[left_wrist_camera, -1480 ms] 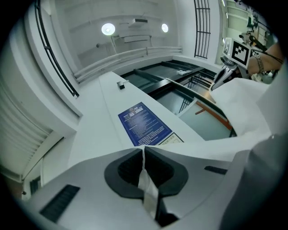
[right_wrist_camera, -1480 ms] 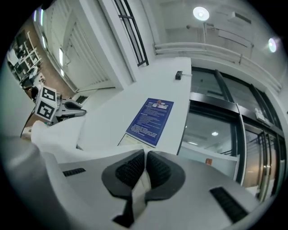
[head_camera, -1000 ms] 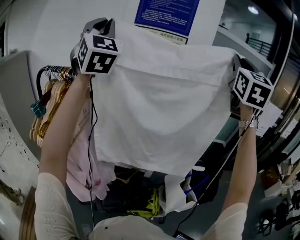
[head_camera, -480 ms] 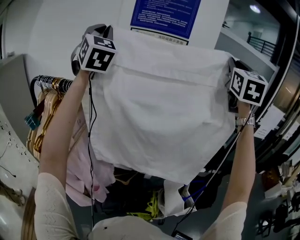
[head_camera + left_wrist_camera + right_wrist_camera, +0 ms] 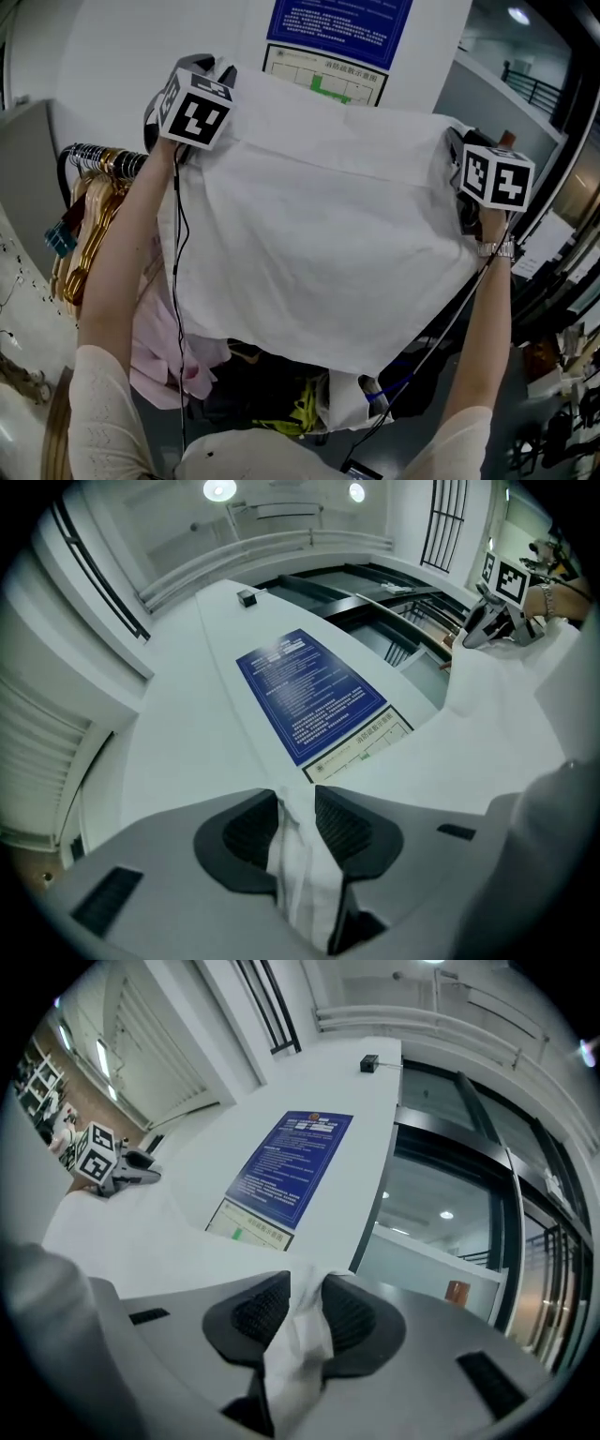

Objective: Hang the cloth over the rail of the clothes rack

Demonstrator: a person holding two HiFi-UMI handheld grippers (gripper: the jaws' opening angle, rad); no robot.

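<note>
White wall carrying a blue notice filled the background behind both raised arms. At far left, gold-coloured hangers hung bunched on a dark rail. A pink garment hung under them, just beside the person's left forearm, and a thin black cable ran down along that arm. Held high, the left gripper showed its marker cube to the head view. Its jaws were opening, with the upper left corner of the cloth bunched between the pads and touching both. The cloth was white and hung spread as one broad sheet across the middle of the head view. Its top edge ran from one gripper to the other and its lower edge hung free above a dark clutter of items, one of them yellow. Whatever stood behind the sheet was hidden, so it could not be told whether the cloth lay over the rail. On the right, the right gripper, with its own cube, was held slightly lower than the left. Its jaws were also opening, with the cloth's upper right corner gathered between the ribbed pads and in contact with them. A wristwatch sat on the right wrist. Glass partitions stood beyond the wall on that side.
</note>
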